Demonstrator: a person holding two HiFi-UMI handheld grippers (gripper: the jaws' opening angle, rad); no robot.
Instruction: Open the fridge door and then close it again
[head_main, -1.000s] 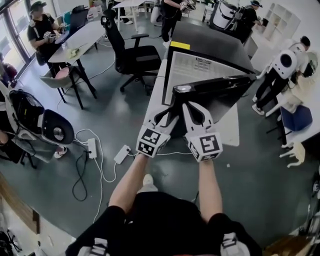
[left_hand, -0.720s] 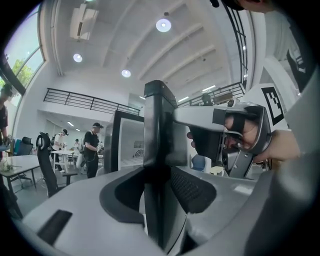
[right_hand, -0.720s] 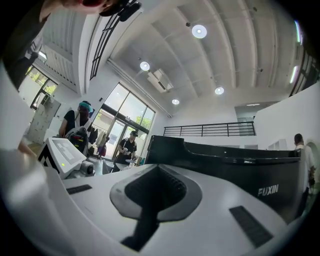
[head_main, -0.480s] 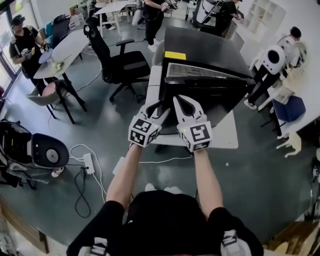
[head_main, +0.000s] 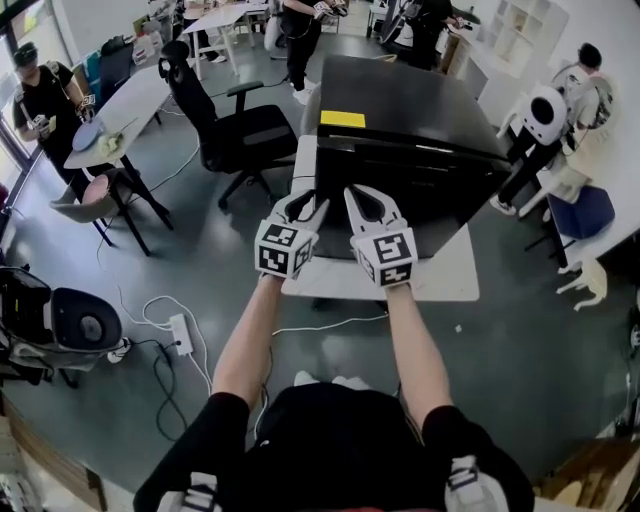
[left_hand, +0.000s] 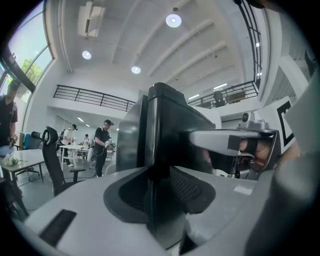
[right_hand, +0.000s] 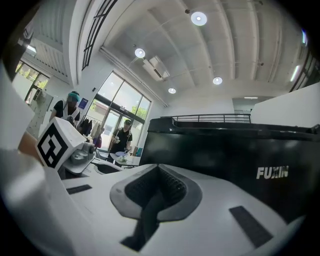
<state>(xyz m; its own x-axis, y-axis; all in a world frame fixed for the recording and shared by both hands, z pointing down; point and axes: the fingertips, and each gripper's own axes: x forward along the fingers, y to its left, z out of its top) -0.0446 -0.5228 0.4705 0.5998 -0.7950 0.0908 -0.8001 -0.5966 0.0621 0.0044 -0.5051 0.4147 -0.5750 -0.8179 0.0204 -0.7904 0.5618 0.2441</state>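
The black fridge (head_main: 420, 95) stands on a low white table (head_main: 440, 278), a yellow sticker (head_main: 342, 118) on its top. Its door (head_main: 425, 190) faces me and lies almost flush with the body. My left gripper (head_main: 308, 202) is at the door's left edge. In the left gripper view that edge (left_hand: 172, 125) runs between the pads (left_hand: 192, 187), and the jaws (left_hand: 157, 181) are closing on it. My right gripper (head_main: 358, 196) is beside it, shut and holding nothing. In the right gripper view its tips (right_hand: 159, 182) point at the black front (right_hand: 215, 155).
A black office chair (head_main: 240, 125) stands left of the fridge. A long table (head_main: 125, 100) with a seated person is at far left. A power strip (head_main: 182, 333) and cables lie on the floor. People and a white stool (head_main: 588, 278) are at right.
The fridge door has swung from wide open to nearly shut. Both grippers moved forward toward the fridge with it, the left one staying on the door's edge.
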